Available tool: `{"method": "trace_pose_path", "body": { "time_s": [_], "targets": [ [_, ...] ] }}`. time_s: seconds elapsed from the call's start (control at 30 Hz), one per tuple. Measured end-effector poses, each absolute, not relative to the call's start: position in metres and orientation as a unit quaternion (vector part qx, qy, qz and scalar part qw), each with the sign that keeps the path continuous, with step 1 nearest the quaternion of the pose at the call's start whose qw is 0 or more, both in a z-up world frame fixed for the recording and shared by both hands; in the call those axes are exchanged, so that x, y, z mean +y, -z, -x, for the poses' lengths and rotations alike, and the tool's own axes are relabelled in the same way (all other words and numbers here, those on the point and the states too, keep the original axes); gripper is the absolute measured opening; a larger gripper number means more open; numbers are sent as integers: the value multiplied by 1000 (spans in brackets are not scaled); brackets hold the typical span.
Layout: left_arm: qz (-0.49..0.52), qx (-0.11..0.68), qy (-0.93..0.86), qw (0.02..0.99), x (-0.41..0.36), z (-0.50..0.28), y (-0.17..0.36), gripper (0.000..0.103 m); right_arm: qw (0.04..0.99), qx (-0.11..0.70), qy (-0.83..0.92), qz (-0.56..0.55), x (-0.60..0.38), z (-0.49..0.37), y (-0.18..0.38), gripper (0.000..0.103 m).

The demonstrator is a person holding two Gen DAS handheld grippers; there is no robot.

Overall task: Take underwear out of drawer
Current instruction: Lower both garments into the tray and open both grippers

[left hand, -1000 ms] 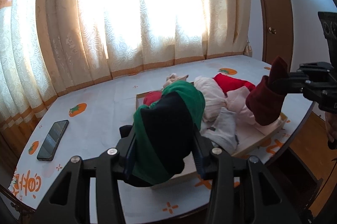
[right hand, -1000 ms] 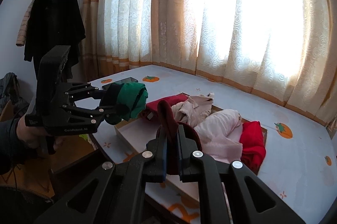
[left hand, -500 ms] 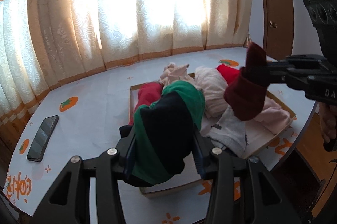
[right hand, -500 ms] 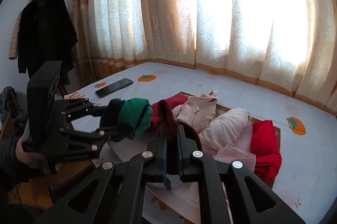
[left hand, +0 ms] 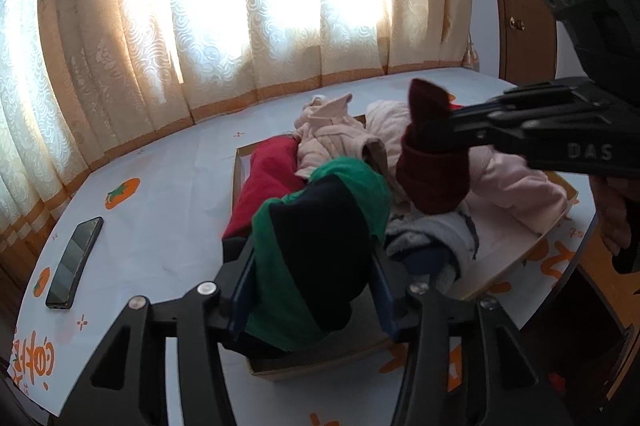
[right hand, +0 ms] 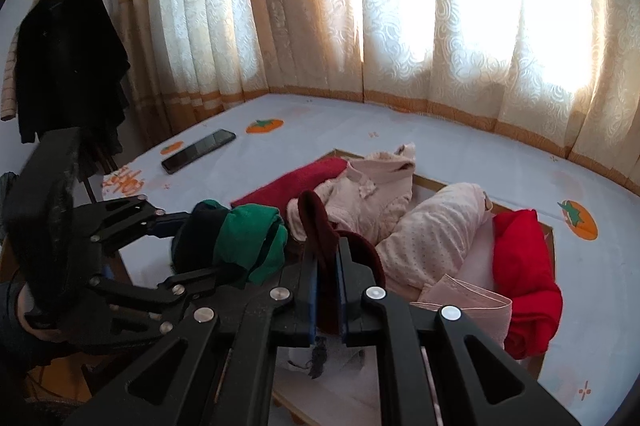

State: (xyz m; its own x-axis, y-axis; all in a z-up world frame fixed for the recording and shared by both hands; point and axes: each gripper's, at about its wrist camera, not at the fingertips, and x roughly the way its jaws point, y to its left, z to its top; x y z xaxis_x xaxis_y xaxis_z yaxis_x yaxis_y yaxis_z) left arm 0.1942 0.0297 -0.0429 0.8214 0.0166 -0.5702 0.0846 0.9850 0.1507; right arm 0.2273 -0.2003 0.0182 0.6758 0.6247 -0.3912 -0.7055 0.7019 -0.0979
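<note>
I am watching the drawer (left hand: 532, 246), a shallow wooden tray lying on the white table (left hand: 160, 226) across the centre of both views, piled with a red folded cloth (right hand: 524, 266) at lower right of the right wrist view and pink garments (right hand: 432, 230) beside it. The biggest risk I am weighing is that loose pile: anything snagged on what I am lifting could trail out over the drawer's near edge and off the table. My left gripper (left hand: 308, 266), at lower centre of its own view, is clamped fairly wide around a bulky green-and-navy pair of underwear (left hand: 320, 242), held above the drawer's near corner; a bundle that thick may be slipping if the pads grip only its outer folds. My right gripper (right hand: 328, 286) is pinched narrow on a maroon garment (right hand: 320, 226), hanging over the drawer's middle; so thin a pinch could be losing it. The two tools are crowding close together, so I am judging a collision likely. The phone (left hand: 74, 262), at lower left, is lying well apart.
</note>
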Motion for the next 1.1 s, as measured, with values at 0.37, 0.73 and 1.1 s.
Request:
{"method": "trace_pose_path", "body": {
  "time_s": [0.37, 0.73, 1.1],
  "targets": [
    [-94, 294, 9, 951, 25, -193, 47, 66, 907, 196, -356, 112, -193, -250, -10, 9],
    [-95, 291, 5, 952, 24, -192, 48, 71, 910, 203, -344, 114, -190, -257, -7, 15],
    [-92, 286, -4, 954, 27, -188, 49, 81, 905, 212, -344, 130, -182, -258, -4, 23]
  ]
}}
